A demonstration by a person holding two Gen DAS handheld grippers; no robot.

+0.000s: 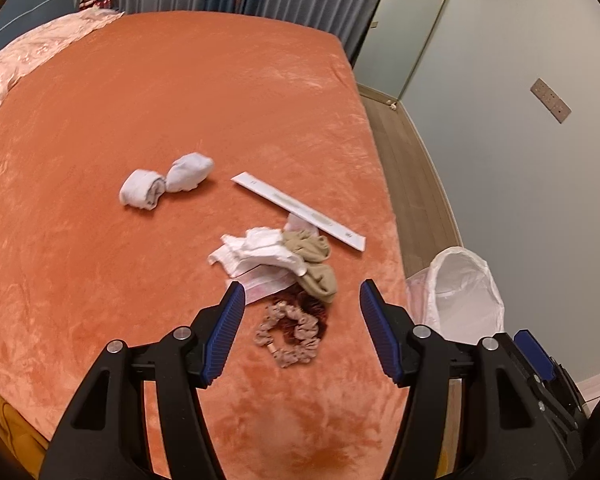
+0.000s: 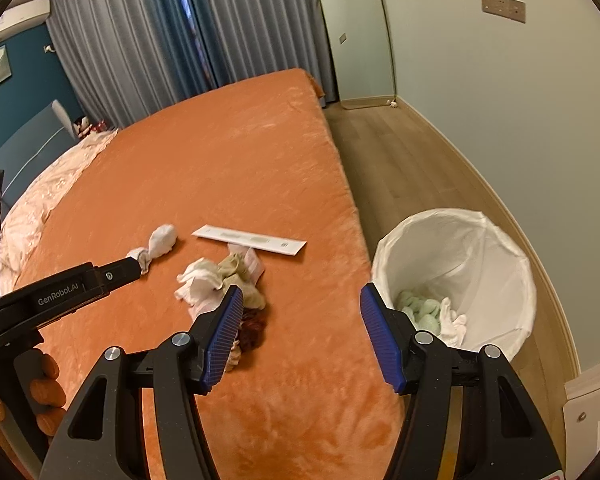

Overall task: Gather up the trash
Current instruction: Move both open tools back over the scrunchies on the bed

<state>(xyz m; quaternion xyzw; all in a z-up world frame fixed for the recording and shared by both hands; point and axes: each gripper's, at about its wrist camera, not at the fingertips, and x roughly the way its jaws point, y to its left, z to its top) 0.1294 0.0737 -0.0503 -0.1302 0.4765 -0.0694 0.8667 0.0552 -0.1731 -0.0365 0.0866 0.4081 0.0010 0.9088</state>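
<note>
While white-lined round bin [image 2: 496, 240] at right holds some scraps, crumpled white tissues [image 1: 256, 252] remain at frame centre; left gripper [image 1: 302, 300] and right gripper [image 2: 302, 300] gape empty.

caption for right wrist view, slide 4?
Open right gripper above orange bed, litter pile ahead, lined bin beside.

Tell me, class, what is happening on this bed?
A person holds a hand-held gripper in each hand over the orange bed. The left one and right one are both open and empty. Crumpled tissues, socks and scrunchies lie uncollected; the lined bin already holds some trash.
</note>
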